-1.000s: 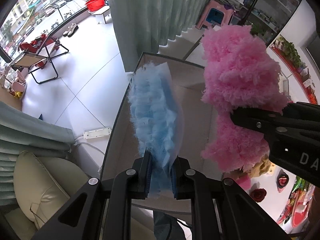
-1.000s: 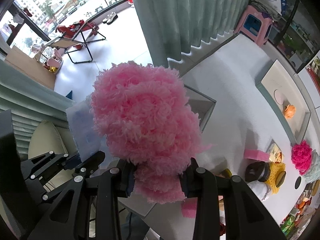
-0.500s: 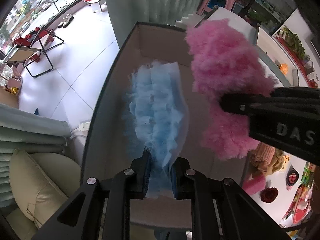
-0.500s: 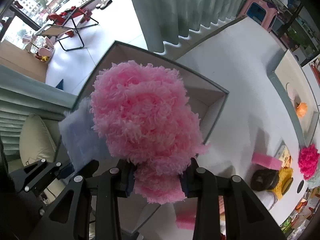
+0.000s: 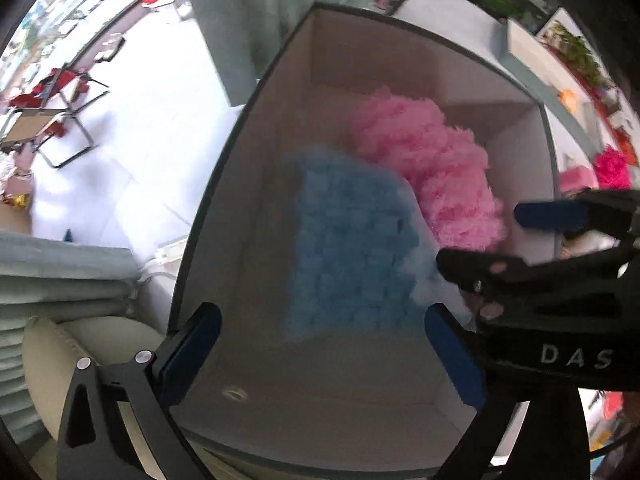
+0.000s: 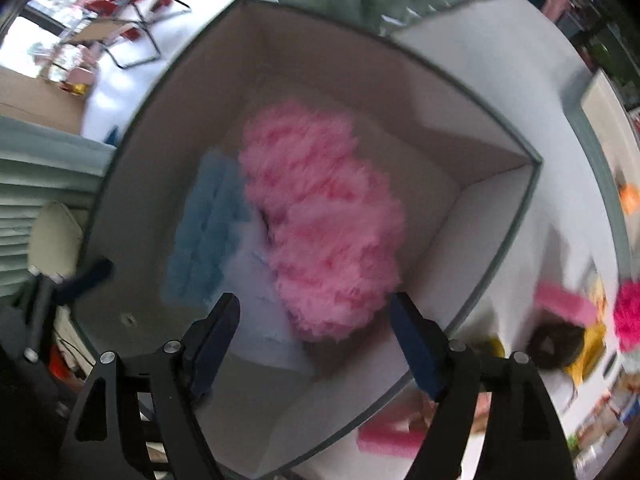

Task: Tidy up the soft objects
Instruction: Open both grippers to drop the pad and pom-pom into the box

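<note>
A blue fluffy pad (image 5: 344, 240) and a pink fluffy bundle (image 5: 432, 172) lie side by side inside a deep grey-rimmed box (image 5: 224, 184). My left gripper (image 5: 320, 340) is open and empty above the box's near end, just behind the blue pad. My right gripper (image 6: 316, 332) is open and empty above the pink bundle (image 6: 320, 216); the blue pad (image 6: 208, 232) lies to its left in the box (image 6: 496, 268). The right gripper's fingers (image 5: 560, 216) also show at the right edge of the left wrist view.
The box stands at the edge of a white table (image 6: 500, 56). Pink sponges (image 6: 564, 304), a magenta fluffy ball (image 6: 628, 316) and a dark and yellow object (image 6: 560, 344) lie on the table to the right. A cream chair (image 5: 72, 352) and a floor lie left, below.
Both grippers have opened and let go. The blue pad and the pink bundle have dropped into the box. Both grippers have moved over the box.
</note>
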### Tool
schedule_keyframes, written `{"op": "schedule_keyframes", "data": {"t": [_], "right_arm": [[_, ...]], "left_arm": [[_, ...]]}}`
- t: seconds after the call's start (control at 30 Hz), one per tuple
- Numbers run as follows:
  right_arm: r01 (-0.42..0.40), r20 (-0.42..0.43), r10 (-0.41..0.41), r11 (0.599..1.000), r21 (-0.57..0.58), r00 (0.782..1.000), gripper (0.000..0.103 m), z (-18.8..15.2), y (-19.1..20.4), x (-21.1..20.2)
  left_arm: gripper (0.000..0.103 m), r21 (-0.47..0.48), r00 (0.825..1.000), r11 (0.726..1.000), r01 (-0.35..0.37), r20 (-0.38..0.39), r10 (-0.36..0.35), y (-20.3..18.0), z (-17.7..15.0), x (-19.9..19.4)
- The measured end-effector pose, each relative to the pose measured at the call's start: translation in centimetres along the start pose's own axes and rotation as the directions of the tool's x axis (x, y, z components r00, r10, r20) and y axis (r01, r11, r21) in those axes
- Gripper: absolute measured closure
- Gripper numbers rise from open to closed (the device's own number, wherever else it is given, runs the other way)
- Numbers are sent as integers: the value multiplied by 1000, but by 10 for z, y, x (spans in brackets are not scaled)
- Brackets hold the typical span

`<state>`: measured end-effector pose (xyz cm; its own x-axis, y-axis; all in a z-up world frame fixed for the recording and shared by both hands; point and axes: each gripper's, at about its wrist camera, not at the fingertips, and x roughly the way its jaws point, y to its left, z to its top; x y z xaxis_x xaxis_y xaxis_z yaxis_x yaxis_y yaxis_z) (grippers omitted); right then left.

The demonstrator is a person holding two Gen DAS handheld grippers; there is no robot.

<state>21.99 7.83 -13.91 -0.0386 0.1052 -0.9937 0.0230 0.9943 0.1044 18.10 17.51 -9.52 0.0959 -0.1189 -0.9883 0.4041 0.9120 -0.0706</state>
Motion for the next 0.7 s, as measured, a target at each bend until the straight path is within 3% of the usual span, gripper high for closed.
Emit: {"op": "schedule_keyframes", "data": {"t": [0.13, 0.27, 0.33, 0.37, 0.57, 0.7], "right_arm": [[-26, 2, 26, 997, 74, 1000, 22, -20, -7, -1], [-48, 107, 37, 995, 93, 994, 13, -31, -9, -27], [-58, 163, 40, 992, 110, 986, 0, -34, -12, -46], [-66, 190, 42, 990, 122, 981, 0, -35, -15, -55], [-99, 284, 35, 972, 213, 958, 0, -67, -41, -96], [-132, 299, 29, 935, 330, 954, 0, -115, -81, -104]], "left_arm": [[1, 61, 999, 997, -37, 28, 35, -13, -4, -12], [1, 73, 998, 996, -42, 57, 38, -22, -5, -29], [1, 74, 997, 996, -46, 73, 40, -26, -5, -40], [1, 74, 996, 996, -43, 81, 37, -28, -5, -46], [1, 106, 991, 994, 36, 125, -49, -45, -22, -75], [1, 158, 991, 982, 101, 69, -113, -57, -30, -81]]}}
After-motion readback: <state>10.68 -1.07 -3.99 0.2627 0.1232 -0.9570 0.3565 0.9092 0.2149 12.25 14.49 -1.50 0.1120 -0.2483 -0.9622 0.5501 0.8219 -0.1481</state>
